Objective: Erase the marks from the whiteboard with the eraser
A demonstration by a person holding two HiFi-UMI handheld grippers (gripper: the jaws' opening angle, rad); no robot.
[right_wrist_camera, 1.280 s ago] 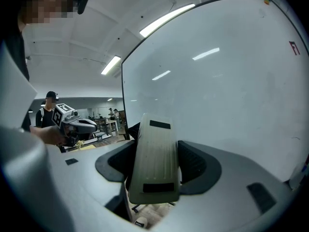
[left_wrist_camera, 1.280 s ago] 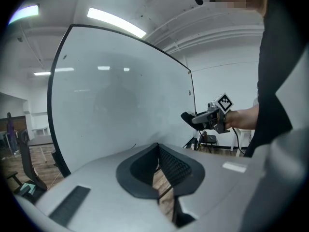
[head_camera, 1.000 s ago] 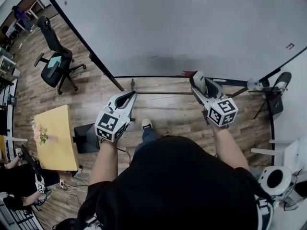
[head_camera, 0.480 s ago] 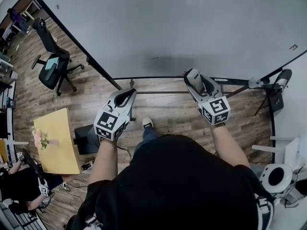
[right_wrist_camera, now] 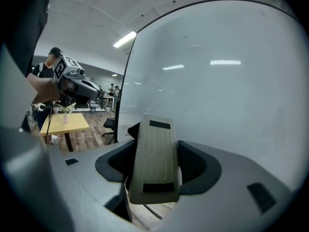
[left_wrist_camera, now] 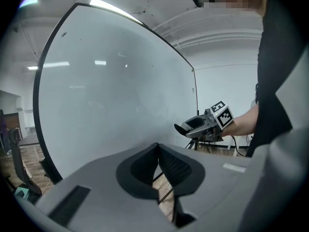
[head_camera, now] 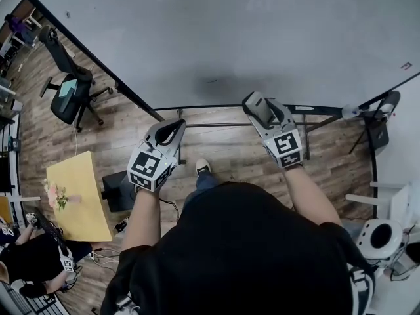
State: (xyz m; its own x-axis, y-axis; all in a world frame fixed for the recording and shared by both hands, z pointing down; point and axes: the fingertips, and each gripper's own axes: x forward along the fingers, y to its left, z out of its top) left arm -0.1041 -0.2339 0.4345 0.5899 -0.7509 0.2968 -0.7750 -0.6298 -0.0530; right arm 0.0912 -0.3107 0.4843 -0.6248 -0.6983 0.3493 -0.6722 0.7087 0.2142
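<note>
Fingers of your right gripper (head_camera: 258, 110) clamp the pale ribbed eraser (right_wrist_camera: 153, 163), dark strips at both ends, near the lower edge of the whiteboard (head_camera: 230, 31); fingers of your left gripper (left_wrist_camera: 158, 153) meet, holding nothing.

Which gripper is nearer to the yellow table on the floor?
Left. The left gripper hangs beside the yellow table; the right gripper, holding the eraser, is on the far side of the left one.

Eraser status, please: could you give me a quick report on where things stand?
Left gripper shut, empty. Right gripper shut on eraser, near whiteboard's lower edge; contact unclear. Faint smudge left of eraser. Nothing in the way.
</note>
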